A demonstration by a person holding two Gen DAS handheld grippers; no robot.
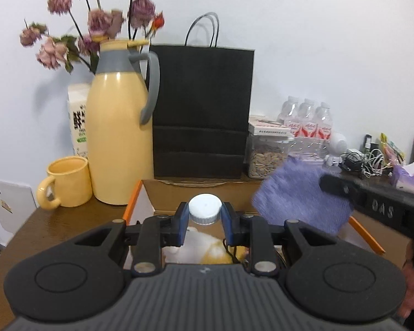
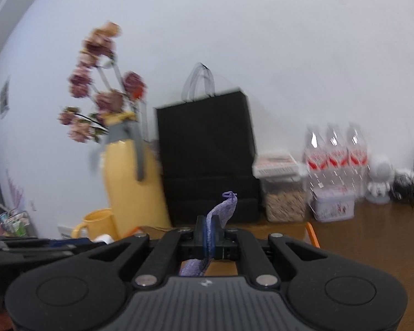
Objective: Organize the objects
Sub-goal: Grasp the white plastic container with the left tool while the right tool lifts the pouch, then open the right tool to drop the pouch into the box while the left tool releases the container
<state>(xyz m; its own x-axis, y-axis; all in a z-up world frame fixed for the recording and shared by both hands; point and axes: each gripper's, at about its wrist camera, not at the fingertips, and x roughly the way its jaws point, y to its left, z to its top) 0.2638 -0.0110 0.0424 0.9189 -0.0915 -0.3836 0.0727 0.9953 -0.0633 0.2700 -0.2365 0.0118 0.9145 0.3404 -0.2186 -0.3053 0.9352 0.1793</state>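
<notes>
Our left gripper [image 1: 204,215] has its blue-padded fingers [image 1: 182,222] clamped on the neck of a bottle, just under its white ribbed cap [image 1: 204,209]; the bottle's body drops away below the fingers, blurred, with something white and yellow beneath it that we cannot identify. Our right gripper [image 2: 209,237] has its fingers pinched tight on a purple knitted cloth [image 2: 223,212], which sticks up beyond the fingertips and trails out behind them. In the left wrist view that cloth [image 1: 300,198] hangs to the right of the cap, held by the right gripper [image 1: 336,184] reaching in from that side.

Just beyond the left fingers lies an open cardboard box [image 1: 157,193] with an orange-edged rim. Past it on the brown desk [image 1: 69,220] stands a black paper bag [image 1: 204,110]. Left of the fingers stand a yellow jug [image 1: 116,127] with a grey handle and a yellow mug [image 1: 66,182], with dried pink flowers [image 1: 96,22] behind. To the right of the bag sit a clear jar of seeds [image 1: 265,160] and a pack of water bottles [image 1: 306,121].
</notes>
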